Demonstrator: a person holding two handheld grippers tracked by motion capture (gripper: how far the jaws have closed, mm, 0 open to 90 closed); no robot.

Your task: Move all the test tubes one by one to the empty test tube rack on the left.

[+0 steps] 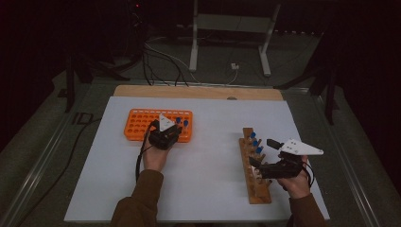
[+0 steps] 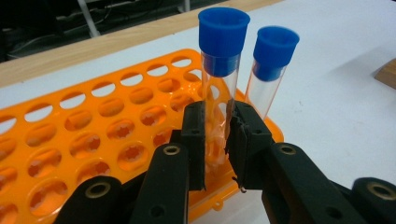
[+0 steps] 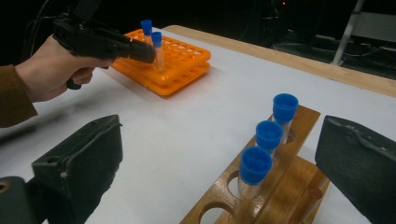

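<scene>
An orange tube rack [image 1: 142, 124] [image 2: 93, 140] [image 3: 182, 60] lies at the table's left. Two clear tubes with blue caps stand at its right end. My left gripper [image 1: 171, 134] [image 2: 217, 140] [image 3: 142, 51] is shut on the nearer tube [image 2: 223, 42], which stands upright in a rack hole; the second tube [image 2: 273, 53] stands just beyond it. On the right, a wooden rack [image 1: 257, 184] [image 3: 285, 186] holds three blue-capped tubes [image 1: 255, 142] [image 3: 269, 135] at its far end. My right gripper [image 1: 261, 152] [image 3: 222, 140] stands open beside them, with nothing between its jaws.
A white sheet [image 1: 208, 156] covers the table, with a wooden edge strip [image 1: 198, 91] at the back. Cables and a metal stand's legs [image 1: 227, 52] lie on the floor beyond. Bare sheet separates the two racks.
</scene>
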